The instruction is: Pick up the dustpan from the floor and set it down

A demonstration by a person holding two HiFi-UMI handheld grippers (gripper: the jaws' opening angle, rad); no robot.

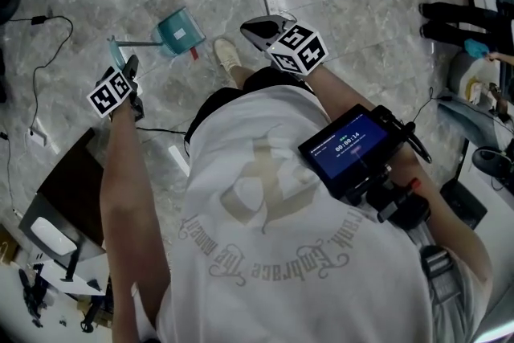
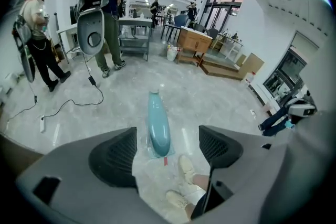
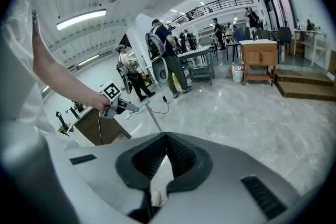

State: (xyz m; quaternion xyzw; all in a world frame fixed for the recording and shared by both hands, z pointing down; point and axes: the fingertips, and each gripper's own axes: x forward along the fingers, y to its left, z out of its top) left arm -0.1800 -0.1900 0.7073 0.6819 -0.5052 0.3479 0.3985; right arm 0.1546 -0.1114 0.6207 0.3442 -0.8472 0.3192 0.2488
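On the grey marble floor the teal long-handled plastic dustpan stands free because the left claw is spread; right claw pressed together.

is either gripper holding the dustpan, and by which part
Nothing is held: the left gripper is open, clear of the dustpan; the right gripper is shut, empty.

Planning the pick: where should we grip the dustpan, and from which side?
Take the dustpan by its teal handle end, from above with the left gripper: it is slim, rises off the floor, and sits in line between those open jaws.
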